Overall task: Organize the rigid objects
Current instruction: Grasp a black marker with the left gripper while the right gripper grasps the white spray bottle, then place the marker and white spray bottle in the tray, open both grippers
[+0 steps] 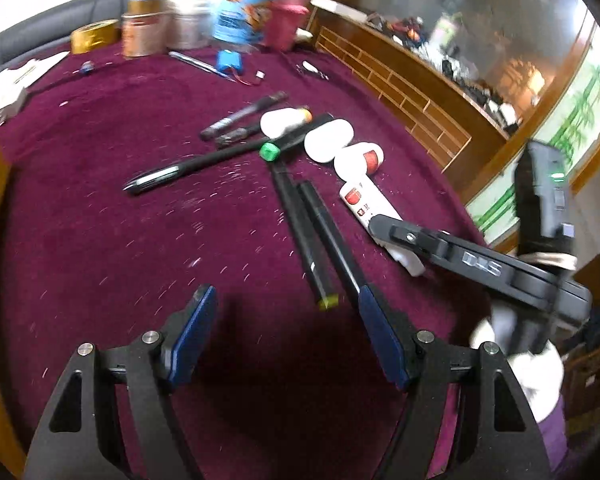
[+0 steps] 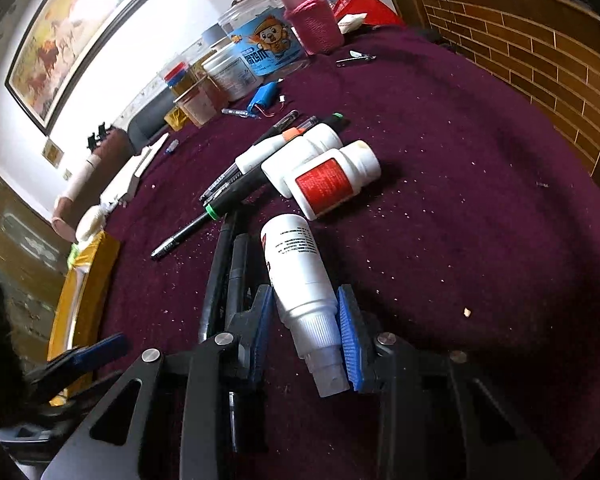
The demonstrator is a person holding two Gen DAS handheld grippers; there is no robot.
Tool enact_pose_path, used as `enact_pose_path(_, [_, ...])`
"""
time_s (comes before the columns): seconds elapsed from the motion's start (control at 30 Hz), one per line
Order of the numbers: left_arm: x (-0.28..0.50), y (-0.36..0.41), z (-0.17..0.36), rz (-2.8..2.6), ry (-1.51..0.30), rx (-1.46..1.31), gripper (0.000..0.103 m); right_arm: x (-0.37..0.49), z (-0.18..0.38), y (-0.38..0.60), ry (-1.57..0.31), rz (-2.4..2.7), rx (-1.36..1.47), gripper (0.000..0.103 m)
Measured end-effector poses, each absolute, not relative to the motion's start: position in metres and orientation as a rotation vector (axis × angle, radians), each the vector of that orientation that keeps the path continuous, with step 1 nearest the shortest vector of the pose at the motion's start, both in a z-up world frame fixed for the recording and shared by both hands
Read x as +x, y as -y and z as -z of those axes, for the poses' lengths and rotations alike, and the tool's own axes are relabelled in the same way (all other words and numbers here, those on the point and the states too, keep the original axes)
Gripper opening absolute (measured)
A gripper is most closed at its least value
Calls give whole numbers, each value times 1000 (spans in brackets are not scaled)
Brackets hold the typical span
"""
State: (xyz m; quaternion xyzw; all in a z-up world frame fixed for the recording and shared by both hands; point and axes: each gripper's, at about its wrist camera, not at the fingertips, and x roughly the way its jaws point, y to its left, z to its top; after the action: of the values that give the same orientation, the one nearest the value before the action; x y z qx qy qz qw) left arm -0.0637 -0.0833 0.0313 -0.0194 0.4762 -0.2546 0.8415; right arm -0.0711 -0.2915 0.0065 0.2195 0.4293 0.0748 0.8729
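Note:
On the purple cloth lie several black pens and markers (image 1: 314, 236) and white bottles (image 1: 327, 139). My left gripper (image 1: 286, 300) is open above the cloth, with the near ends of two black markers between and beside its blue pads. My right gripper (image 2: 305, 330) is closed around the neck of a white bottle (image 2: 296, 264) that lies on the cloth; it also shows in the left wrist view (image 1: 380, 216). Beyond it lie a white bottle with a red label (image 2: 332, 180) and more white bottles (image 2: 296, 152) among pens (image 2: 236, 184).
Jars, tins and a pink-sleeved flask (image 2: 308, 12) stand at the far edge of the table. A blue battery pack (image 2: 266, 96) lies near them. A wooden brick-patterned rail (image 2: 540, 52) borders the right side. A yellow box (image 2: 80, 292) sits at the left edge.

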Motion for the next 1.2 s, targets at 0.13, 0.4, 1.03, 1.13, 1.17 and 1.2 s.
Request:
enact_pose_path(0.13, [-45, 101, -21, 525, -991, 79, 63, -71, -6, 296, -891, -179, 493, 29])
enact_pose_path(0.4, [-42, 101, -24, 478, -969, 147, 54, -72, -4, 298, -885, -214, 523, 30])
enact_pose_path(1.03, [-36, 110, -12, 467, -972, 272, 32, -72, -3, 295, -883, -221, 512, 30])
enact_pose_path(1.13, [-30, 121, -11, 460, -960, 286, 33, -73, -3, 295, -883, -218, 510, 30])
enact_pose_path(1.17, [-28, 124, -11, 465, -949, 290, 34, -73, -4, 295, -883, -218, 509, 30])
enact_pose_path(1.2, [-27, 126, -10, 475, -940, 286, 34, -73, -3, 295, -883, -217, 509, 30])
